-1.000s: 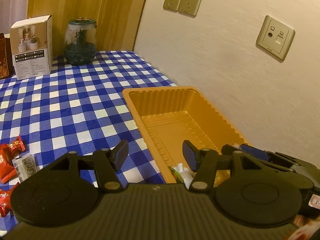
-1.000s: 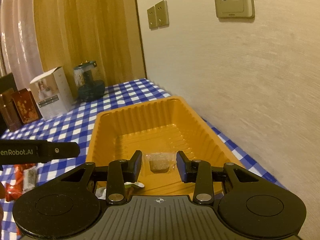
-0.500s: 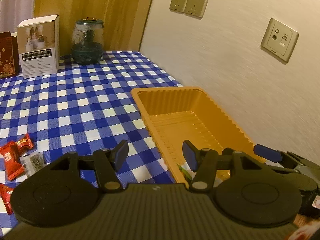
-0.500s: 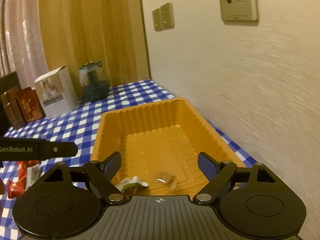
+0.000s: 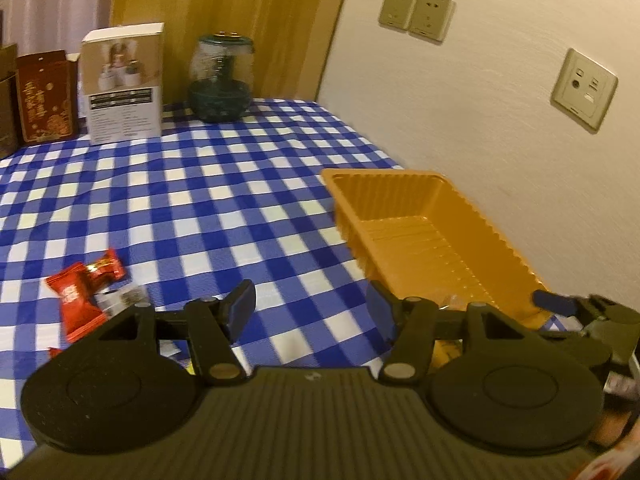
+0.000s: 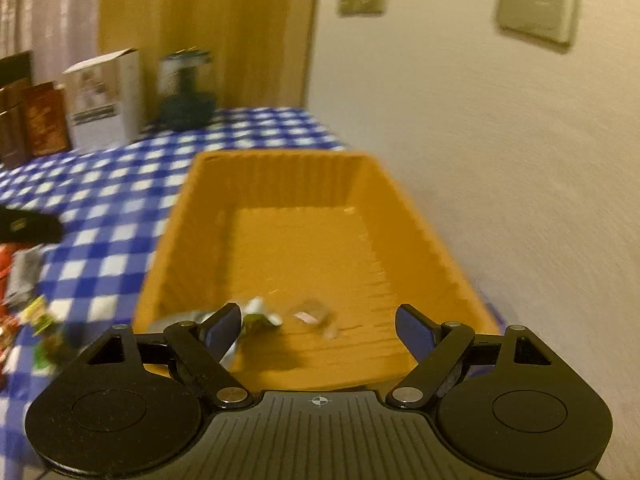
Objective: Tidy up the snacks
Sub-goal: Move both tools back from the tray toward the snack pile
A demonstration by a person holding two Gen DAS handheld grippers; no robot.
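Observation:
An orange tray [image 5: 400,200] [image 6: 280,184] lies on the blue checked cloth by the wall. My right gripper [image 6: 319,326] hangs over its near end, open wide and holding nothing. Below it in the tray lie a clear-wrapped snack [image 6: 310,316] and a white-green packet [image 6: 258,314]. My left gripper [image 5: 310,306] hovers over the cloth left of the tray, its jaws opening a little with nothing between them. To its left lie red candies [image 5: 80,296] and a clear packet [image 5: 124,300]. More loose snacks [image 6: 24,276] show blurred at the left of the right wrist view.
A white carton [image 5: 124,84], a glass jar [image 5: 220,76] and a dark red box [image 5: 46,96] stand at the far end of the table. The wall with its sockets [image 5: 416,14] runs close along the tray's right side.
The right gripper's jaws spread wide and let go of the clear-wrapped snack, which now lies in the tray. The left gripper swung left, away from the tray and toward the loose candies.

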